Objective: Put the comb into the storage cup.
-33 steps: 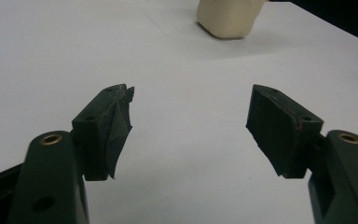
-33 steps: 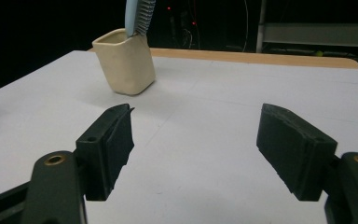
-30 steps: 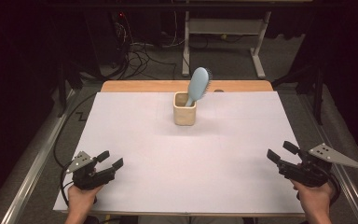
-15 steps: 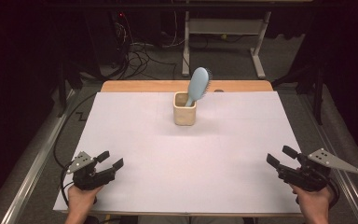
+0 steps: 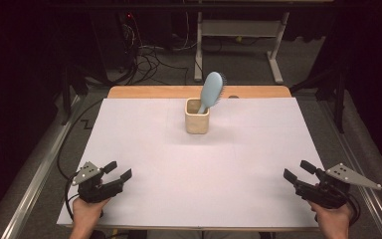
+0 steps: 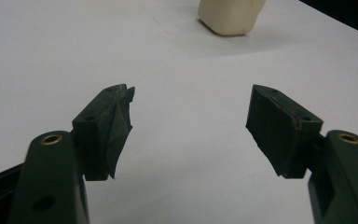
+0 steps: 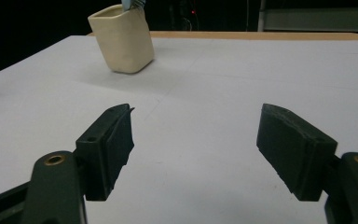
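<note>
Scene: A person sits at the near edge of a white tabletop (image 5: 199,164), a gripper in each hand, seen from the high view.
Left gripper: The left gripper (image 5: 118,171) rests near the near left corner of the tabletop, in the person's left hand (image 5: 87,211), its tips pointing toward the far right.
Left jaws: In the left gripper view the left gripper (image 6: 189,116) has its jaws wide apart, with bare white surface between them and nothing gripped.
Right gripper: The right gripper (image 5: 298,171) sits near the near right corner, in the person's right hand (image 5: 333,216), its tips pointing toward the far left; a grey three-cornered plate lies on top of it.
Right jaws: In the right gripper view the right gripper (image 7: 196,128) shows jaws spread apart, holding nothing, the tabletop showing between the pads.
Cup: A cream, square-sided cup (image 5: 197,117) stands upright at the far middle of the tabletop, well apart from both grippers. It appears at the top of the left gripper view (image 6: 230,16) and at the upper left of the right gripper view (image 7: 121,39).
Hairbrush: A light blue hairbrush (image 5: 212,90) stands in the cup, handle down, its head leaning toward the far right above the rim.
Backdrop: A dark floor with cables (image 5: 149,55) and a grey table frame (image 5: 238,30) lies beyond the far wooden edge (image 5: 154,92) of the tabletop.
</note>
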Available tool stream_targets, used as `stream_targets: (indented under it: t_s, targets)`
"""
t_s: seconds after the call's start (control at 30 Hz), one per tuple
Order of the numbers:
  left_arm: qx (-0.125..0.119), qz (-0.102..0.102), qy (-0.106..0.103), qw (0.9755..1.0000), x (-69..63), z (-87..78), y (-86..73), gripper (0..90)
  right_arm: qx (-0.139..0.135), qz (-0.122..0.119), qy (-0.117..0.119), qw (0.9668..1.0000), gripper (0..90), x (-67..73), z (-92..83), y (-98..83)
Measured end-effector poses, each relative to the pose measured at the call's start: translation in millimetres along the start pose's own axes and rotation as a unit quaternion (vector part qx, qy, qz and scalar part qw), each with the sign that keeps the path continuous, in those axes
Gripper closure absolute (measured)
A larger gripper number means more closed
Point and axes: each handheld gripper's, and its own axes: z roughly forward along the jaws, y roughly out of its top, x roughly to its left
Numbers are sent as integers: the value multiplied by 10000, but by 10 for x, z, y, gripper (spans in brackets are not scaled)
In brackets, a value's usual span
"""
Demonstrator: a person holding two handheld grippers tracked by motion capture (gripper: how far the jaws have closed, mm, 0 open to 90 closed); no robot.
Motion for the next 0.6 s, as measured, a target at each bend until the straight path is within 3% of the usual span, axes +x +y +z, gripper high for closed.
stream_targets:
  t_s: [0.6]
  targets:
    - [-6,-18,17,10000,6,-1,1,310,121,-43,-28,9999,273,-3,35,-142]
